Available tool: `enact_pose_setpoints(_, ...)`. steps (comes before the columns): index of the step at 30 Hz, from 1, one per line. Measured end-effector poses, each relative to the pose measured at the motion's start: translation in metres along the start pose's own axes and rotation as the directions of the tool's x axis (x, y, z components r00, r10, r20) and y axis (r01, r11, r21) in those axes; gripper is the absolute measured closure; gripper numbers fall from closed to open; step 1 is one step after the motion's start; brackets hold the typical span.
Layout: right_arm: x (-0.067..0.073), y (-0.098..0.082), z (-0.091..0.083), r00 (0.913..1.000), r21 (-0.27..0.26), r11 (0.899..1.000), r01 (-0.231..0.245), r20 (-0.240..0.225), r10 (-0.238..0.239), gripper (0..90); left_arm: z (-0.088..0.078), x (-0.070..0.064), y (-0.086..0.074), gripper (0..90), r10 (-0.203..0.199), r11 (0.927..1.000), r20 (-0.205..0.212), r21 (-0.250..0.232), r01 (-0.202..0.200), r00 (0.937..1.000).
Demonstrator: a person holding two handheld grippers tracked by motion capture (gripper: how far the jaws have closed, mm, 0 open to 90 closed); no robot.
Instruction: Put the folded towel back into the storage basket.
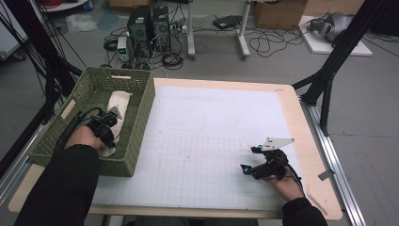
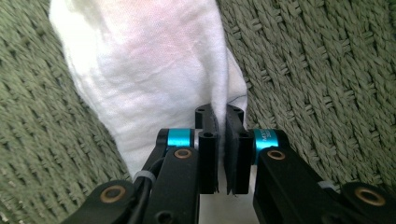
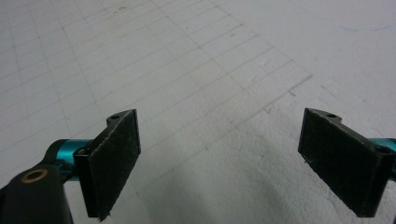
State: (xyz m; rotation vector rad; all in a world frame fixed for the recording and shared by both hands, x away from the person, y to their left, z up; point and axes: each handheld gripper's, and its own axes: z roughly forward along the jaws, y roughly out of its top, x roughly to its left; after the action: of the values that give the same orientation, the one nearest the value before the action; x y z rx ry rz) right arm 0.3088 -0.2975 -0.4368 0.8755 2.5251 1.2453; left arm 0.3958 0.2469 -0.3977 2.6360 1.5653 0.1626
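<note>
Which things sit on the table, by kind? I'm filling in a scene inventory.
Green woven basket: 1
White cloth in the basket, pinched by the left tool: 1
White grid mat: 1
Total: 3

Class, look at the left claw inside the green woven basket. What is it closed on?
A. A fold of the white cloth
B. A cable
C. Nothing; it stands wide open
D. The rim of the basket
A: in the left gripper view the left claw has its pads pinched on a fold of the white cloth lying in the green woven basket.
</note>
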Motion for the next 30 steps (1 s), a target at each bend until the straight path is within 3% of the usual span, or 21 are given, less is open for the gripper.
enact_pose_setpoints(3,0.0,0.0,0.0,1.0,0.006,1.0,0.001,-0.002,-0.001,12.2,-0.006,0.004,-0.001,69.7,-0.033,0.9971,0.05,-0.067,0.036,0.9982)
enact_pose_setpoints(6,0.0,0.0,0.0,1.0,0.004,1.0,0.0,-0.003,0.0,12.2,-0.018,0.01,-0.003,58.8,-0.074,0.9815,0.112,-0.168,0.092,0.991)
enact_pose_setpoints(7,0.0,0.0,0.0,1.0,0.005,1.0,-0.001,-0.003,0.001,12.2,-0.022,0.013,-0.003,56.7,-0.086,0.9734,0.128,-0.201,0.111,0.988)
enact_pose_setpoints(10,0.0,0.0,0.0,1.0,0.004,1.0,0.0,-0.003,0.0,12.2,-0.026,0.019,-0.006,56.2,-0.123,0.9489,0.103,-0.279,0.148,0.987)
enact_pose_setpoints(12,0.0,0.0,0.0,1.0,0.002,1.0,0.003,0.0,-0.003,12.2,-0.023,0.021,-0.007,67.6,-0.14,0.9416,0.071,-0.299,0.155,0.9876)
enact_pose_setpoints(15,0.0,0.0,0.001,1.0,0.008,1.0,0.001,-0.004,-0.001,12.2,-0.012,0.024,-0.007,81.7,-0.175,0.9418,0.023,-0.288,0.174,0.9843)
enact_pose_setpoints(17,0.0,0.0,0.001,1.0,0.006,1.0,0.001,-0.005,-0.001,12.2,-0.005,0.026,-0.006,81.8,-0.193,0.9512,0.005,-0.245,0.188,0.9812)
enact_pose_setpoints(19,0.0,0.0,0.001,1.0,0.007,1.0,0.002,-0.005,-0.002,12.2,-0.001,0.027,-0.006,75.7,-0.199,0.9554,-0.021,-0.227,0.189,0.9798)
enact_pose_setpoints(20,0.0,0.0,0.001,1.0,0.007,1.0,0.001,-0.006,-0.001,12.2,0.003,0.027,-0.006,74.0,-0.191,0.964,-0.021,-0.192,0.183,0.9814)
enact_pose_setpoints(21,0.0,0.0,0.001,1.0,0.005,1.0,0.007,-0.006,-0.007,12.2,0.005,0.026,-0.007,73.9,-0.184,0.9669,-0.021,-0.183,0.178,0.9826)
enact_pose_setpoints(25,0.001,0.0,0.002,0.9999,0.013,1.0,0.007,-0.012,-0.007,12.2,0.004,0.026,-0.006,74.0,-0.176,0.9672,-0.031,-0.192,0.167,0.9839)
enact_pose_setpoints(28,0.001,0.0,0.001,0.9999,0.007,1.0,0.009,-0.008,-0.009,12.2,-0.004,0.026,-0.007,78.7,-0.182,0.9573,-0.033,-0.234,0.17,0.9827)
enact_pose_setpoints(30,0.0,0.0,0.0,0.9999,0.002,1.0,0.007,-0.01,-0.007,12.2,-0.008,0.026,-0.008,79.9,-0.161,0.9556,0.008,-0.249,0.158,0.987)
